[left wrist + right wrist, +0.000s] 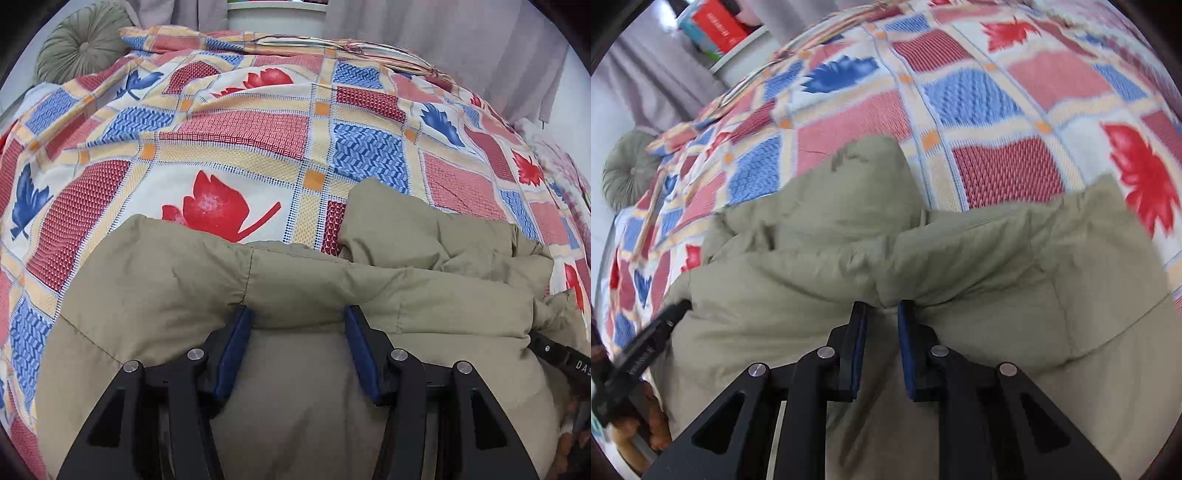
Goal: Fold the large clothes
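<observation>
A khaki padded jacket (177,280) lies bunched on the bed, filling the lower half of both views. My left gripper (297,310) pinches a thick puffy fold at its near edge, the blue pads (236,350) pressing the fabric from both sides. My right gripper (882,303) is shut on a thinner fold of the same jacket (979,258), its fingers (908,350) almost together. A sleeve or hood flap sticks up behind each grip. The right gripper's body shows at the left wrist view's right edge, and the left gripper's body (646,350) shows at the right wrist view's left edge.
A patchwork bedspread (236,133) with red and blue leaves covers the bed beyond the jacket. A round green cushion (83,44) lies at the head end beside a white stand (277,16); books (716,26) sit on it. Grey curtains (461,40) hang behind.
</observation>
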